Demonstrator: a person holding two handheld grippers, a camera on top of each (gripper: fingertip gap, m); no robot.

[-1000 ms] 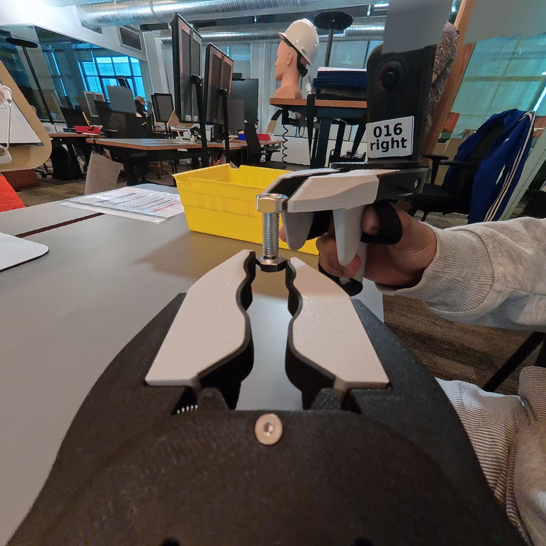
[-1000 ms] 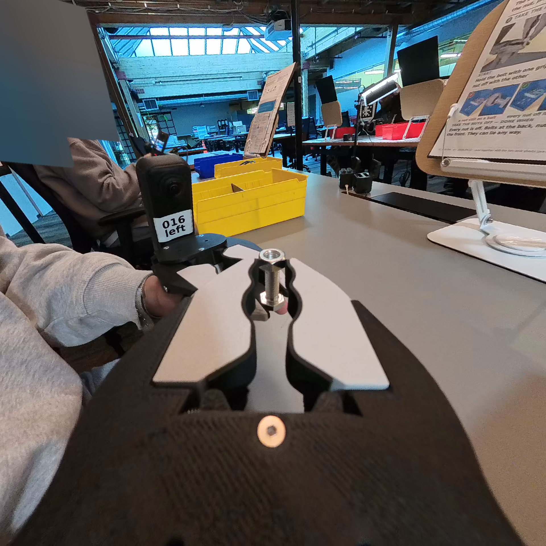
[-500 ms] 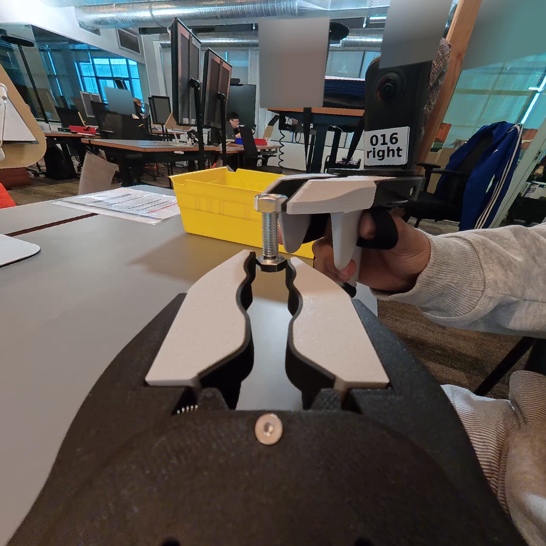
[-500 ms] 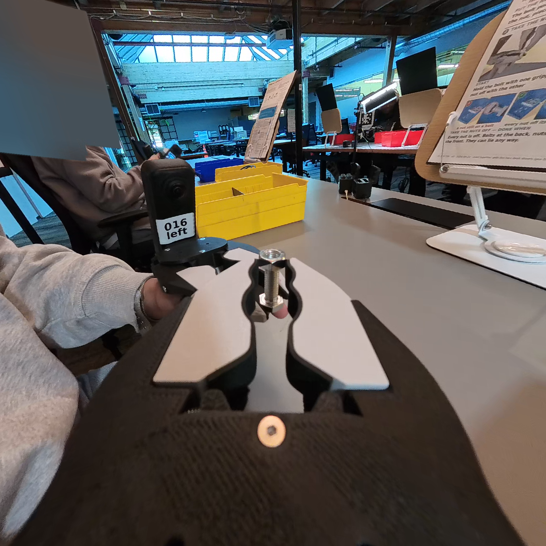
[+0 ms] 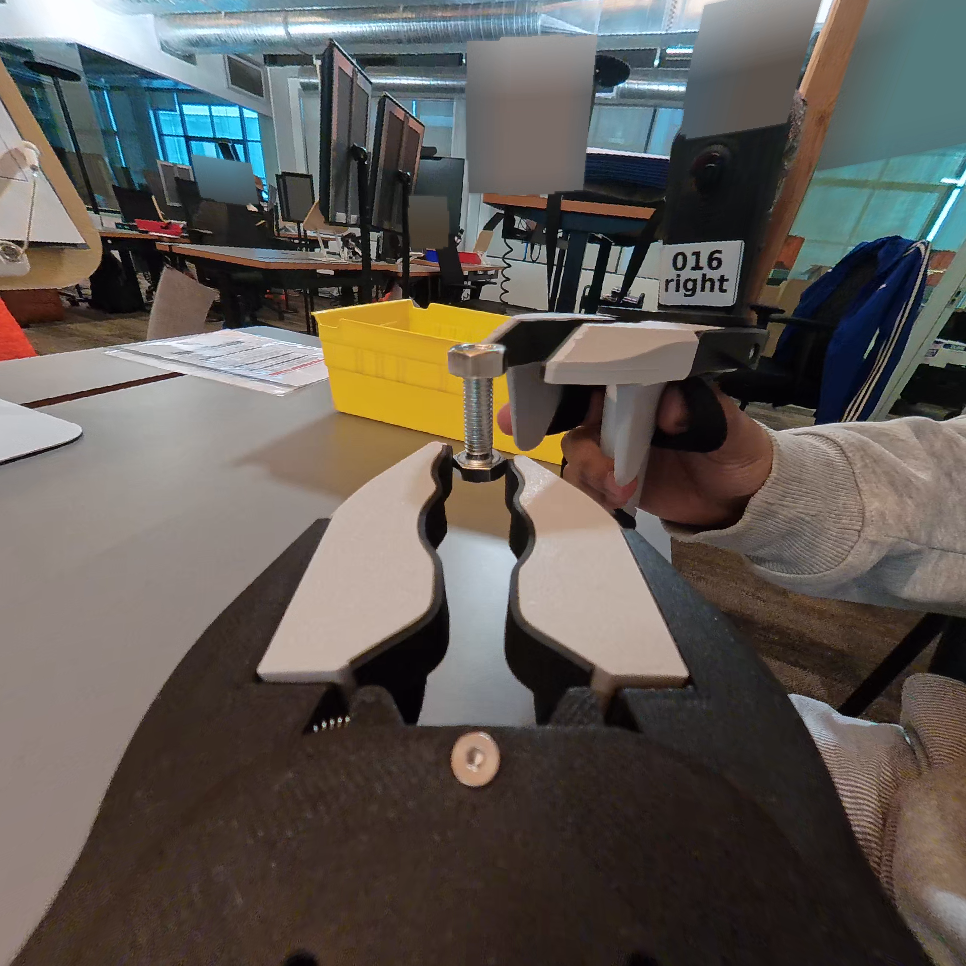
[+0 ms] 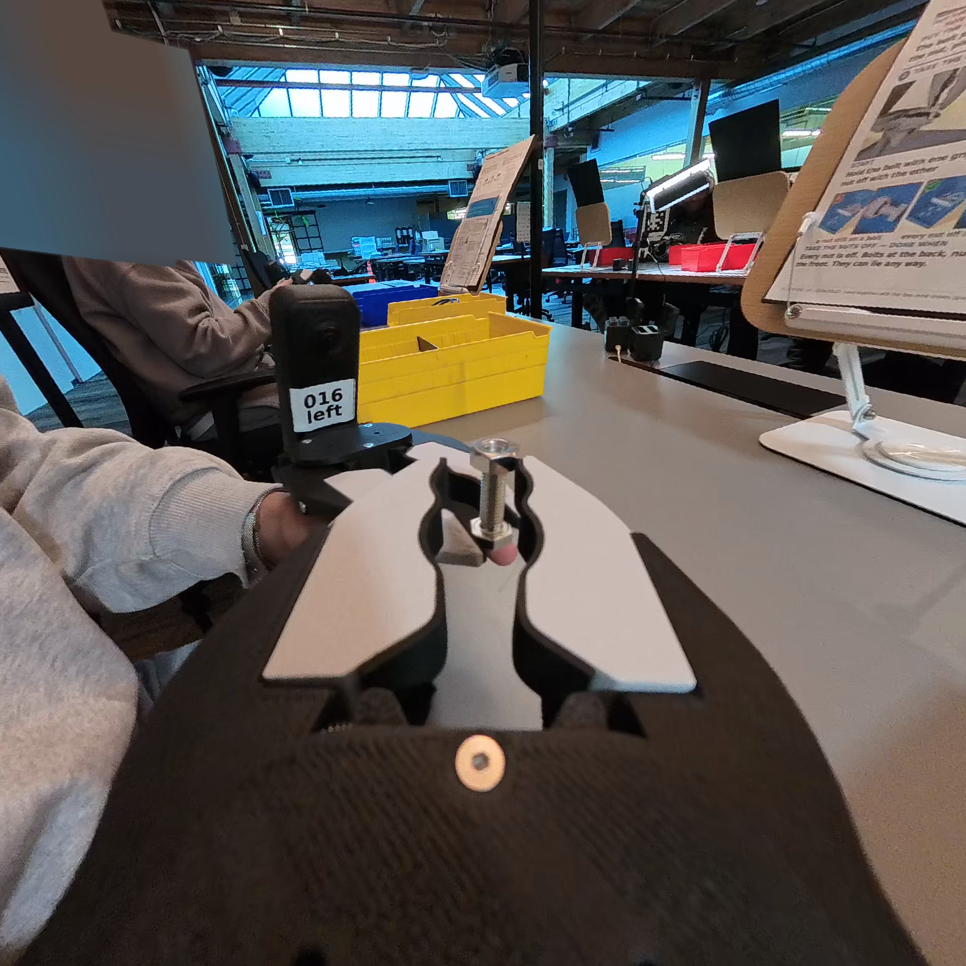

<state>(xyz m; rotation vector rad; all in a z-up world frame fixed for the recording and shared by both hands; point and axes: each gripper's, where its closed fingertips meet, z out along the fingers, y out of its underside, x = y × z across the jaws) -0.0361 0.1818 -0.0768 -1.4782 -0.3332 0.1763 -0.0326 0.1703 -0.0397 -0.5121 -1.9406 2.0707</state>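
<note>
Fingers, left: my left gripper [image 5: 476, 465] is pinched tight on the small hex steel nut [image 5: 478, 467], right at the tips.
Fingers, right: my right gripper [image 6: 494, 460] is clamped on the hex head of the upright threaded silver bolt [image 6: 492, 496].
Bolt spot: held above the grey table [image 5: 157, 496], nut at its bottom end.
Yellow plastic bin [image 5: 402, 376]: 12 o'clock, just behind the bolt.
White stand base [image 6: 862, 460]: 2 o'clock in my right view.
</note>
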